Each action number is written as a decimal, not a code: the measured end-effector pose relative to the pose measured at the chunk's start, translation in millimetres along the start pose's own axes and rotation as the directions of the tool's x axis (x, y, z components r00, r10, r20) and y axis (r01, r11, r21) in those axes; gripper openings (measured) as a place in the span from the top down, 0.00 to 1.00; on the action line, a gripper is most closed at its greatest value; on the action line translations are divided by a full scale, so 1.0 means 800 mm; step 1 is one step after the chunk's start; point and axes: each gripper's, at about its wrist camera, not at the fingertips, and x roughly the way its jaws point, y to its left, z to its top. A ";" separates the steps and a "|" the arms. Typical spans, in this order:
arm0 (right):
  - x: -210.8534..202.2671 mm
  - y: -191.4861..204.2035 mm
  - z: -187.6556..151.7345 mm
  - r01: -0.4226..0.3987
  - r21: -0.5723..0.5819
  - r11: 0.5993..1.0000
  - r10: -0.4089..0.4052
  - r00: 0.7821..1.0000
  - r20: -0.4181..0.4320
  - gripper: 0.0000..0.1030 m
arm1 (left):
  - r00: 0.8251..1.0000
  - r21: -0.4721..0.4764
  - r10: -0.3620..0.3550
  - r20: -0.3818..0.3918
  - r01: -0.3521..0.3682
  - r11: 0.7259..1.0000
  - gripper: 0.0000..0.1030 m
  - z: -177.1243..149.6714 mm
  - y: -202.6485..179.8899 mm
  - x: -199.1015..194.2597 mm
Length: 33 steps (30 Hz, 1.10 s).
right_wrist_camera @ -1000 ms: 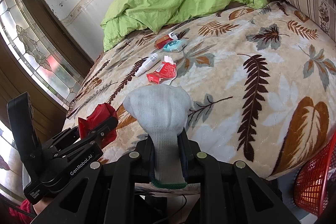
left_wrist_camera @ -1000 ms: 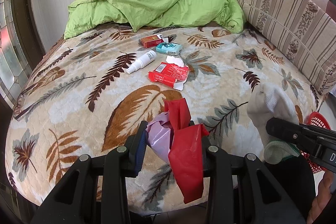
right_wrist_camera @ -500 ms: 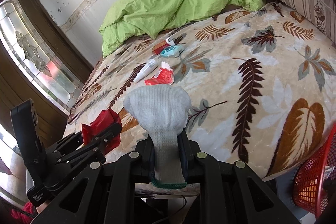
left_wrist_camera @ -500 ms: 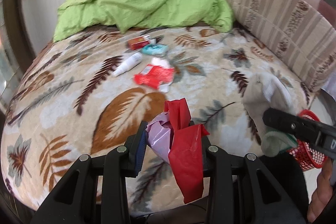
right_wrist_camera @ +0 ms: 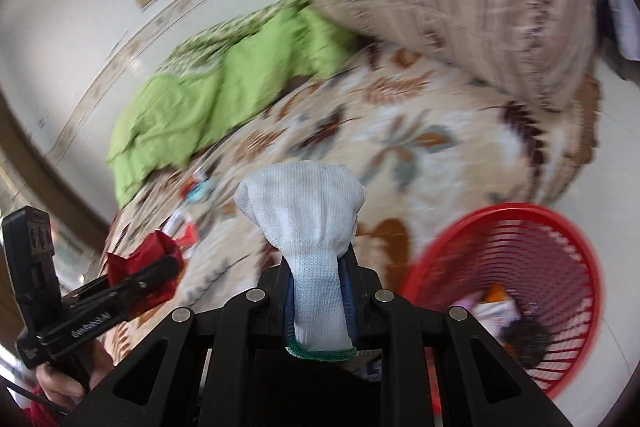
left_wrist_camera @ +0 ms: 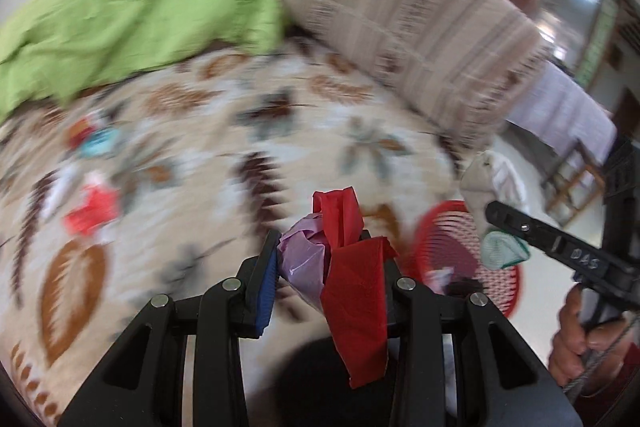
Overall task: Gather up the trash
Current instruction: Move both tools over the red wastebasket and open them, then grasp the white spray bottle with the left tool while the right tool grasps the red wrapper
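My left gripper (left_wrist_camera: 326,263) is shut on a crumpled bundle of red and pink plastic bags (left_wrist_camera: 344,259), which sticks up and hangs down between the blue pads. My right gripper (right_wrist_camera: 318,291) is shut on a white knitted glove (right_wrist_camera: 308,211) with a green cuff. The left wrist view shows that glove (left_wrist_camera: 486,183) held over a red mesh basket (left_wrist_camera: 448,227). In the right wrist view the basket (right_wrist_camera: 560,251) stands on the floor at lower right with some trash inside. The left gripper with its red bag (right_wrist_camera: 148,259) shows at lower left.
The leaf-patterned bed (left_wrist_camera: 248,147) still carries a red wrapper (left_wrist_camera: 94,207), a teal packet (left_wrist_camera: 100,143) and other small items, all blurred. A green duvet (left_wrist_camera: 132,27) and a striped cushion (left_wrist_camera: 408,23) lie behind. A hand (left_wrist_camera: 580,339) grips the right tool.
Both grippers swung right, away from the middle of the bed toward its edge, and rolled. The red basket came much further into both views. Both grips stayed the same.
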 end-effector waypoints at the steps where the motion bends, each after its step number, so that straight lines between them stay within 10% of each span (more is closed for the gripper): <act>1: -0.011 -0.015 0.001 0.025 0.016 1.000 -0.025 1.000 0.016 0.80 | 1.000 0.023 -0.029 -0.011 0.029 0.999 0.66 0.007 -0.021 0.008; 8: -0.052 -0.110 -0.001 0.131 0.145 0.981 -0.137 0.990 0.036 0.78 | 0.976 0.105 -0.180 -0.118 0.193 0.976 0.64 0.029 -0.127 0.067; 11: -0.050 -0.128 -0.004 0.158 0.172 0.972 -0.163 0.987 0.015 0.68 | 0.965 0.129 -0.200 -0.171 0.224 0.966 0.34 0.025 -0.157 0.093; 15: -0.061 -0.148 -0.003 0.169 0.196 0.966 -0.179 0.983 0.034 0.53 | 0.965 0.129 -0.195 -0.176 0.219 0.967 0.32 0.021 -0.162 0.097; 24: -0.048 -0.126 0.006 0.097 0.154 0.983 -0.106 0.993 0.055 0.53 | 0.997 0.083 -0.039 -0.059 0.044 0.996 0.32 0.020 -0.084 0.046; 33: 0.023 -0.026 0.003 -0.064 0.019 0.998 0.065 0.996 -0.058 0.53 | 0.991 -0.031 0.132 -0.034 -0.133 0.991 0.31 -0.019 0.034 0.002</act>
